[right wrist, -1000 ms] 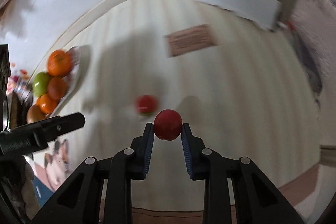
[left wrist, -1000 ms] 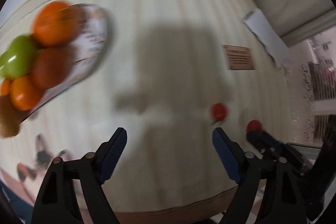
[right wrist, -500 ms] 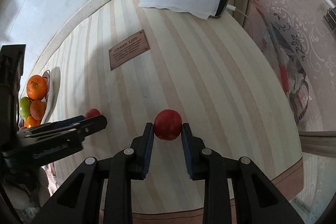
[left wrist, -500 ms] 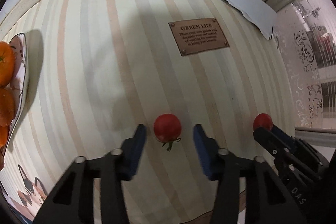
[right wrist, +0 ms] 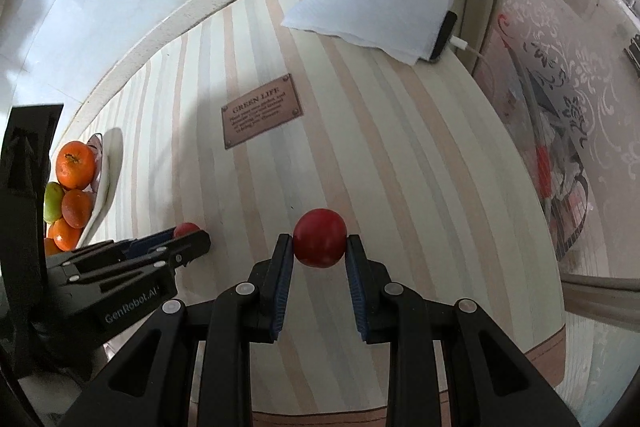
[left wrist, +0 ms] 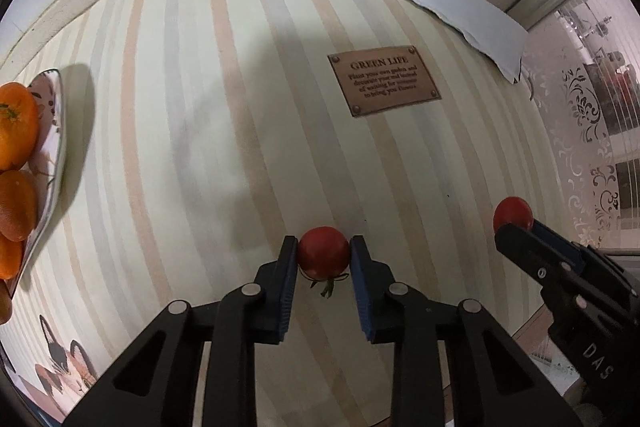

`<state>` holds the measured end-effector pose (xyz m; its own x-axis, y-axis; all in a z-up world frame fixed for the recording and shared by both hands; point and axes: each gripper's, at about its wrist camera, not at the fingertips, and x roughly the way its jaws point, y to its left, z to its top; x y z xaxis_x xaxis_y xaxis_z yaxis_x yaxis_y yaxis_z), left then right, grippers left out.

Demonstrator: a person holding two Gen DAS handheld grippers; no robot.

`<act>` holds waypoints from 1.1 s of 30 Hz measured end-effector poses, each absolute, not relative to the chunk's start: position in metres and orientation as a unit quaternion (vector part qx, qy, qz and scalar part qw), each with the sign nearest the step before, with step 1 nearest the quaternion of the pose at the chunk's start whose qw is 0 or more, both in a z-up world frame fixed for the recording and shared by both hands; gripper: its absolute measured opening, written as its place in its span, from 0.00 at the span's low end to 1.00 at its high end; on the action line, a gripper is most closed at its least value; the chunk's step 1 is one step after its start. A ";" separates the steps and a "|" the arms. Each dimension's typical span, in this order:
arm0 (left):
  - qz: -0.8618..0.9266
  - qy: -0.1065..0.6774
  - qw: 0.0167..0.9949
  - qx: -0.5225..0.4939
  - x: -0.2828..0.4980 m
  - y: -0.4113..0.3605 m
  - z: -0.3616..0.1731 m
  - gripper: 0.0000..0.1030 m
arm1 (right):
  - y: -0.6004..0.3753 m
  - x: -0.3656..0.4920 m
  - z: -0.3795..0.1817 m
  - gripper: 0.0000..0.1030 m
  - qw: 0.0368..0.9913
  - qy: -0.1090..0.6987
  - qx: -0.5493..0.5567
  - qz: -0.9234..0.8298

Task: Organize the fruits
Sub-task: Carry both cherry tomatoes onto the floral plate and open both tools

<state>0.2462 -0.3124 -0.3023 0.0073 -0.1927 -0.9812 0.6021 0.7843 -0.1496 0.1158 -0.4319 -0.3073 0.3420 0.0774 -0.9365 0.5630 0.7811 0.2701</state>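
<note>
Each gripper now pinches one small tomato. The left gripper (left wrist: 323, 255) has its blue pads pressed on both sides of a stemmed tomato (left wrist: 323, 253) low over the striped tablecloth (left wrist: 192, 155). The right gripper (right wrist: 319, 247) holds the second tomato (right wrist: 320, 243) above the cloth. The picking step seems complete. The next move probably calls for carrying both leftward to the fruit plate (right wrist: 105, 183), beside the oranges (right wrist: 75, 165), and releasing gently so nothing rolls.
</note>
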 end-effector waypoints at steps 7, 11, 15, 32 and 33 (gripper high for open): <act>-0.271 0.636 0.710 0.134 0.268 -0.270 -0.270 0.23 | -0.416 0.146 -0.294 0.28 0.783 0.538 0.291 -0.116; -0.243 0.624 0.732 0.123 0.298 -0.232 -0.238 0.23 | -0.389 0.177 -0.293 0.28 0.790 0.532 0.298 -0.066; -0.208 0.599 0.762 0.129 0.323 -0.192 -0.220 0.23 | -0.352 0.221 -0.289 0.28 0.800 0.515 0.307 0.002; -0.139 0.619 0.772 0.025 0.362 -0.128 -0.255 0.23 | -0.279 0.374 -0.331 0.30 0.691 0.597 0.363 0.188; -0.138 0.621 0.772 0.023 0.364 -0.128 -0.255 0.23 | -0.278 0.377 -0.333 0.34 0.687 0.601 0.364 0.184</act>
